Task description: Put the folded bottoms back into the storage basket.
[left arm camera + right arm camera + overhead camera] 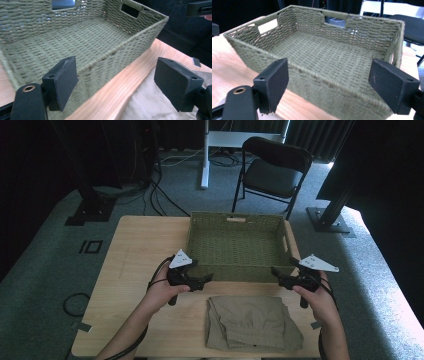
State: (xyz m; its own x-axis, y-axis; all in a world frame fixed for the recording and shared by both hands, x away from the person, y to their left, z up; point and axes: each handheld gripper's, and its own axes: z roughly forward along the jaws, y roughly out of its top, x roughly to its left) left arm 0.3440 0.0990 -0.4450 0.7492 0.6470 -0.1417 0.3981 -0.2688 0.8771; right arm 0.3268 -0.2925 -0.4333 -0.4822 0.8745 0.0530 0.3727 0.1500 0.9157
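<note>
**Black jaws spread at the basket's near wall**

Black pads on both grippers stand wide apart with nothing pinched between them. In the left gripper view, the left gripper looks across the near wall of the woven green basket, with the wooden table and a corner of the folded khaki cloth below. In the right gripper view, the right gripper faces the same wall from the other end, close to the basket without touching it.

From above, the left gripper sits at the basket's near left corner and the right gripper at its near right corner. The basket lies in the middle of the table. The folded khaki cloth lies just in front of the basket, between the person's forearms, near the table's front edge.
</note>
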